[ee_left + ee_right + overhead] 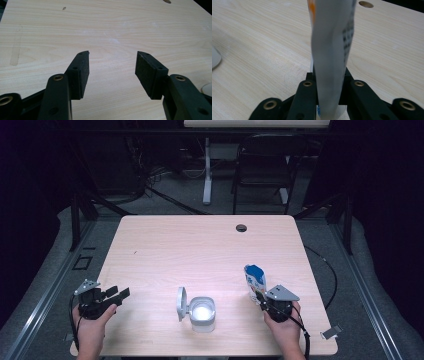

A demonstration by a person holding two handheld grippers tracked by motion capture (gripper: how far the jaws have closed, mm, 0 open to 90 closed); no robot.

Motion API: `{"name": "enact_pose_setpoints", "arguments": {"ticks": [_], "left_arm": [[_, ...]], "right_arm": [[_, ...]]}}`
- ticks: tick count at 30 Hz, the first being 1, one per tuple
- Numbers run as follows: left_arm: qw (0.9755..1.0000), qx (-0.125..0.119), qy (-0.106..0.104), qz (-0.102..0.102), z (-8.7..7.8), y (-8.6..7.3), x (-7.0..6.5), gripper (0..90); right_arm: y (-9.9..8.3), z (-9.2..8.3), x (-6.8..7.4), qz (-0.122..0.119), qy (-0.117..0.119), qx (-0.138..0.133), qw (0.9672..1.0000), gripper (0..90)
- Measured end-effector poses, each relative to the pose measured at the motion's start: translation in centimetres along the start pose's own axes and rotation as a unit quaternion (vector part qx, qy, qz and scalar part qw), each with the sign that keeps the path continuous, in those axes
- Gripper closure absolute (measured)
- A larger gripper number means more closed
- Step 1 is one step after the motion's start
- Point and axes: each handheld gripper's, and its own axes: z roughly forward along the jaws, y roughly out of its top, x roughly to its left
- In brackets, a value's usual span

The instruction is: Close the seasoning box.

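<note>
Clearly the pouch is the thing in hand: a soft white packet with a blue top, standing upright near the right front of the surface, with the right claw around its lower part. In the right gripper view the pouch rises between the two black jaws, which sit close against its sides; whether the pads truly press it or have just let go I cannot tell. It looks light and limp, a film bag that bulges and bends, so it would likely crumple under a hard squeeze and slip if pinched on its glossy face. The flat sealed edge or the firmer lower body seems the better place to take hold, low enough that the top does not flop. The left claw hovers at the left front edge, jaws spread wide with nothing between them, as the left gripper view confirms. A white tub with its lid flipped open stands between the two hands.
</note>
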Motion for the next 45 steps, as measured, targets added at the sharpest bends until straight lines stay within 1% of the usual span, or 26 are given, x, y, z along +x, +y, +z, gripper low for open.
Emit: {"name": "enact_pose_setpoints", "arguments": {"ticks": [2,6,7,8,11,14,17,21,23,26,27,30,31,32,35,36,38,39,40,41,45], "left_arm": [[1.0000,-0.001,0.000,0.000,0.0,0.0,0.0,45.5],[1.0000,0.000,0.000,0.000,0.0,0.0,0.0,45.5],[1.0000,0.000,0.000,0.000,0.0,0.0,0.0,45.5],[1.0000,0.000,0.000,0.000,0.0,0.0,0.0,45.5],[1.0000,0.000,0.000,-0.002,0.0,0.0,0.0,45.5],[1.0000,0.000,-0.001,-0.001,0.0,0.0,0.1,45.5],[1.0000,0.002,-0.001,-0.002,-0.1,0.0,0.1,45.5],[1.0000,0.002,-0.002,-0.003,-0.2,0.1,0.1,45.4],[1.0000,-0.004,0.000,-0.005,-0.1,0.0,0.1,45.5],[1.0000,0.000,-0.002,-0.004,-0.2,0.1,0.0,45.4],[1.0000,-0.005,-0.001,-0.005,-0.1,0.1,0.0,45.4],[1.0000,-0.003,-0.003,-0.004,0.0,0.1,-0.1,45.4],[1.0000,0.001,-0.004,-0.002,-0.1,0.2,-0.1,45.4],[1.0000,-0.002,-0.005,-0.001,0.0,0.2,-0.1,45.4],[1.0000,0.000,-0.007,-0.001,0.2,0.3,-0.3,45.4],[1.0000,0.002,-0.008,0.003,0.2,0.4,-0.4,45.5],[0.9999,-0.004,-0.010,0.001,0.4,0.5,-0.7,45.5],[0.9999,-0.003,-0.011,0.005,0.5,0.6,-0.8,45.4],[0.9999,0.000,-0.013,0.007,0.5,0.7,-0.9,45.4],[0.9999,-0.008,-0.014,0.005,0.7,0.8,-1.0,45.5],[0.9997,-0.008,-0.023,0.009,1.0,1.2,-1.6,45.6]], "right_arm": [[0.0,-0.2,-0.2,-0.006,-0.003,0.007,1.0000,78.0],[-0.2,-0.2,-0.4,0.005,-0.001,0.000,1.0000,72.1],[-0.3,-0.2,-0.4,0.008,0.000,-0.002,1.0000,69.4],[-0.4,-0.2,-0.5,0.011,0.001,-0.004,0.9999,64.6],[-0.5,-0.3,-0.5,0.009,-0.001,-0.005,0.9999,57.1],[-0.5,-0.4,-0.5,0.005,0.002,-0.007,1.0000,53.6],[-0.6,-0.6,-0.4,0.009,0.004,-0.011,0.9999,49.8],[-0.6,-0.8,-0.3,0.006,0.003,-0.013,0.9999,47.1],[-0.6,-0.9,-0.2,0.008,0.002,-0.015,0.9999,45.9],[-0.6,-1.0,0.0,0.006,0.007,-0.015,0.9998,45.1],[-0.6,-1.1,0.1,0.004,0.009,-0.014,0.9999,44.8],[-0.6,-1.2,0.3,0.008,0.013,-0.018,0.9997,44.1],[-0.6,-1.2,0.4,0.007,0.013,-0.017,0.9997,43.9],[-0.6,-1.3,0.4,0.004,0.009,-0.015,0.9998,43.8],[-0.7,-1.5,0.4,0.004,0.010,-0.016,0.9998,43.4],[-0.7,-1.5,0.4,0.004,0.009,-0.015,0.9998,43.3],[-0.8,-1.7,0.4,0.002,0.009,-0.013,0.9999,43.1],[-0.9,-1.7,0.5,0.007,0.011,-0.017,0.9998,42.9],[-0.9,-1.8,0.5,0.006,0.013,-0.017,0.9997,42.6],[-0.9,-1.8,0.5,0.005,0.016,-0.015,0.9997,42.2],[-1.2,-2.0,0.5,0.001,0.019,-0.011,0.9998,40.9]]}}
